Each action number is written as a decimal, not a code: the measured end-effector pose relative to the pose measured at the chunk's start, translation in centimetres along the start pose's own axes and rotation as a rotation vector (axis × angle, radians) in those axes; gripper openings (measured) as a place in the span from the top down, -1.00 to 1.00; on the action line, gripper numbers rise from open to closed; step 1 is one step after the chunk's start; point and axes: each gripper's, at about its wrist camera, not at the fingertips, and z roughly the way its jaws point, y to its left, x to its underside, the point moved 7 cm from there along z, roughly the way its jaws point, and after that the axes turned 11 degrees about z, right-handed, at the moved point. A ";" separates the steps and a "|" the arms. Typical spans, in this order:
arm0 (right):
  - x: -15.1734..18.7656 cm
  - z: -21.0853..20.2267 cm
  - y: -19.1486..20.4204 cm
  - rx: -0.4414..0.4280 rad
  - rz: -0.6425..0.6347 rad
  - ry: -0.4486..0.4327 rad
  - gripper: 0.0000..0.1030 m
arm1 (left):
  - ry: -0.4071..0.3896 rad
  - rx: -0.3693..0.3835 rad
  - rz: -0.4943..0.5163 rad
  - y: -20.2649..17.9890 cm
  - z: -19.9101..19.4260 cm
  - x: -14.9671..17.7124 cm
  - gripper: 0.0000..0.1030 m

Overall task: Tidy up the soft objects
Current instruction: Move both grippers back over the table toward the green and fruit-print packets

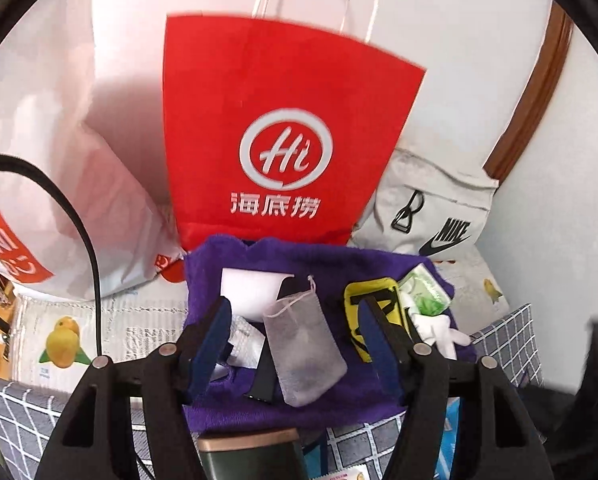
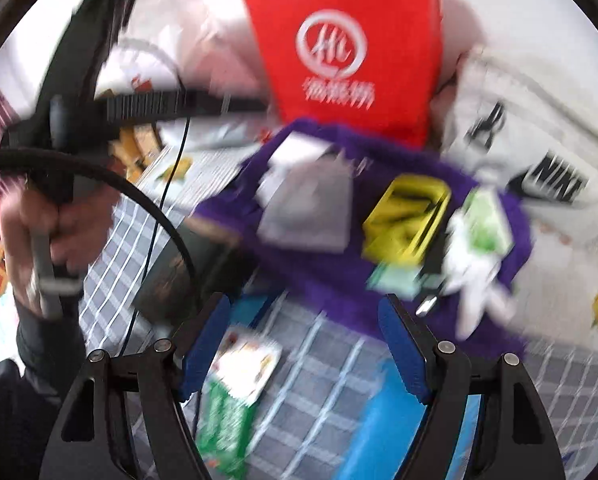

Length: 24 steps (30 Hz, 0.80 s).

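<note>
A purple towel lies on the table, with small things on it: a grey drawstring pouch, a yellow and black pouch, a green and white packet, a white card and a white glove. My left gripper is open just above the towel, its fingers either side of the grey pouch. My right gripper is open and empty over the checked cloth, short of the towel. The right wrist view is blurred.
A red paper bag stands behind the towel, a white plastic bag to its left and a grey Nike bag to its right. A dark green box, a green snack packet and a blue item lie on the checked cloth.
</note>
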 end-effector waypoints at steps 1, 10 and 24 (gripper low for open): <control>0.8 0.2 0.3 -0.010 0.006 0.019 -0.49 | -0.008 -0.003 0.004 -0.1 -0.6 -0.1 -0.27; 7.0 2.9 3.9 -0.016 0.016 0.124 -0.49 | -0.111 -0.048 0.043 -1.8 -7.8 -0.2 -0.38; 10.4 9.0 5.3 0.121 -0.042 0.160 -0.53 | -0.036 -0.223 0.044 3.4 -14.5 9.3 -0.39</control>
